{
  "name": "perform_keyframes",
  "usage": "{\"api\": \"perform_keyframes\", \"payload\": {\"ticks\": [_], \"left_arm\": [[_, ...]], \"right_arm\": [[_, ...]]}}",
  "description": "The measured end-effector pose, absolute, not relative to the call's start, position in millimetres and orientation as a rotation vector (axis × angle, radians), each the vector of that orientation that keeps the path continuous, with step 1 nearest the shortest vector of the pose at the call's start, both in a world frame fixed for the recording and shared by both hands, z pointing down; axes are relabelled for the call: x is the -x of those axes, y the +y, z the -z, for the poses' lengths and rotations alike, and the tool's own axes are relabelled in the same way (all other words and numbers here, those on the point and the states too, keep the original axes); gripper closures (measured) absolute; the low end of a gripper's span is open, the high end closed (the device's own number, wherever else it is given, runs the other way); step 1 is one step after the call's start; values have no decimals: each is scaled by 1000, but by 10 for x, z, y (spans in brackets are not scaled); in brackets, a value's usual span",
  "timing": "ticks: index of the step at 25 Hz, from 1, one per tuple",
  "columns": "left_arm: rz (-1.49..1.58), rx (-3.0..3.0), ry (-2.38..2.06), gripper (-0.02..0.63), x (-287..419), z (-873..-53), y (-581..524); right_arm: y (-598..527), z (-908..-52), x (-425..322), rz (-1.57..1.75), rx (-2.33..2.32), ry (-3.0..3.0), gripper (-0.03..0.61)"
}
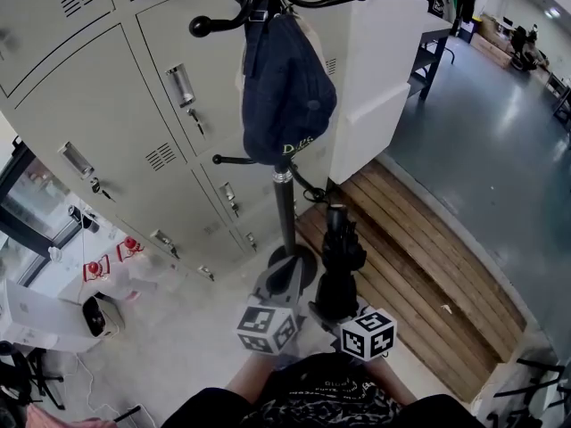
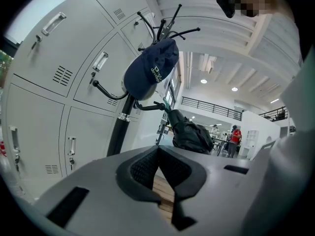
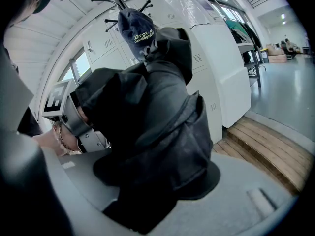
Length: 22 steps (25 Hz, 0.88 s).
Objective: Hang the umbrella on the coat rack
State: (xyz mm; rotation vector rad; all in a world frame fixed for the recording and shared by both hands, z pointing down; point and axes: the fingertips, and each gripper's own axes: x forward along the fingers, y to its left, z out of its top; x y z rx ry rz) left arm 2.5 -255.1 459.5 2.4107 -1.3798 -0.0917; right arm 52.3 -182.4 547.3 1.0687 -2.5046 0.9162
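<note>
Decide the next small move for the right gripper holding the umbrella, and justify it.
Probably raise the umbrella toward the bare lower hook on the coat rack. The right gripper is clamped on the folded umbrella, low beside the rack. The cap fills the space higher up, so the lower hook looks like the nearest free spot.

Head view. The rack pole [image 1: 284,212] rises at frame centre, and a cap [image 1: 287,87] hangs over its upper part, filling the space there. At left, lockers [image 1: 107,114] close off the whole side just behind the pole. A white cabinet [image 1: 384,69] blocks the upper right, near the rack. A low hook [image 1: 234,160] left of the pole, under the cap, stands bare, as does an upper hook [image 1: 219,22] at top left. Open floor [image 1: 500,150] lies at right, beyond the wooden platform [image 1: 428,266].
</note>
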Motion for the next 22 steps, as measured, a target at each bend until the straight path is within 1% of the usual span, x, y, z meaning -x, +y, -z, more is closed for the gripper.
{"api": "perform_keyframes", "payload": {"ticks": [22], "left_arm": [[64, -2374, -1432, 604, 200, -4668, -2674]], "right_arm": [[-1957, -5674, -379, -935, -1024, -2470, 324]]}}
